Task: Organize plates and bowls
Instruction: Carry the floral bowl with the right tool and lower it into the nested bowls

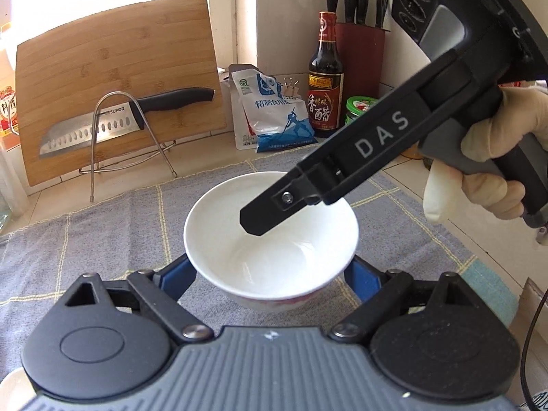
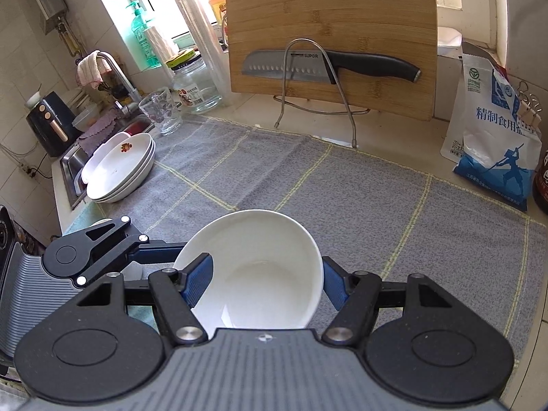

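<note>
I had the white ceramic bowl [image 1: 270, 239] in both tools. My left gripper [image 1: 267, 274] stood about mid-wide, its blue pads [image 1: 178, 275] pressed on the bowl's outer wall from either side. My right gripper [image 2: 266, 282], held in my pale-gloved hand [image 1: 493, 157], was narrower: one pad lay inside the bowl and the other against the outside, closed on it.

Ahead of both tools the grey checked cloth [image 2: 342, 188] lay bare, giving open room as far as its far edge. Beyond that edge a bamboo cutting board [image 2: 328, 17] leaned upright in a wire rack [image 2: 308, 78], with a black-handled knife [image 2: 328, 65] resting across the wires.

Well to the left of my right tool, a stack of white plates [image 2: 120, 167] sat at the cloth's edge, just beside the steel sink [image 2: 72, 167], with a clear glass tumbler [image 2: 161, 109] behind it. To the right stood a blue-and-white bag [image 2: 493, 144], and beside it a dark sauce bottle [image 1: 325, 78], both off the cloth near the tiled wall.
</note>
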The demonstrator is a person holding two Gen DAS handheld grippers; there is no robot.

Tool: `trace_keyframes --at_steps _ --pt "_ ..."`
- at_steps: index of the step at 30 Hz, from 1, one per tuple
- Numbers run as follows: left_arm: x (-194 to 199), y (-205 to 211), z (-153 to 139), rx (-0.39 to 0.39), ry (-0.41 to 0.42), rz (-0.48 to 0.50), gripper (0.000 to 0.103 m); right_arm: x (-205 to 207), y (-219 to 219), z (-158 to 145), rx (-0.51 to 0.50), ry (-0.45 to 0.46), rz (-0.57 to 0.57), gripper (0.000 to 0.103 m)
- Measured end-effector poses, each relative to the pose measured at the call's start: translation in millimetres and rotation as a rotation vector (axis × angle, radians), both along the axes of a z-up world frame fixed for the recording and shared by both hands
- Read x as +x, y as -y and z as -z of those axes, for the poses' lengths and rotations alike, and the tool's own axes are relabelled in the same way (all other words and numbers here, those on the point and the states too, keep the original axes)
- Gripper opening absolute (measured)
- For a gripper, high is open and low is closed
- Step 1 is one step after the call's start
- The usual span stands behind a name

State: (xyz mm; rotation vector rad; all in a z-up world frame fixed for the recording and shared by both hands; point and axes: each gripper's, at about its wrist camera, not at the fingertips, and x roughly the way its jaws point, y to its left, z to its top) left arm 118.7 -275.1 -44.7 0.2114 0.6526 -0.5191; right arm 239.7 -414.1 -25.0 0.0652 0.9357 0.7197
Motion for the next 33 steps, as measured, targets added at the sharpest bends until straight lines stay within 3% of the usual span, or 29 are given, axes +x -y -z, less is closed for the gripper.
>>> trace_keyframes --at_steps 18,33 --pt "-50.3 -78.9 -41.3 -0.011 0.029 -0.03 0.092 -42.9 -88.5 -33.6 0.004 0.038 -0.052 0.073" --pt "-71.5 -149.4 -44.5 -0.007 0.02 -0.08 0.092 -59.5 -166.6 -37.1 0.009 0.039 -0.11 0.073"
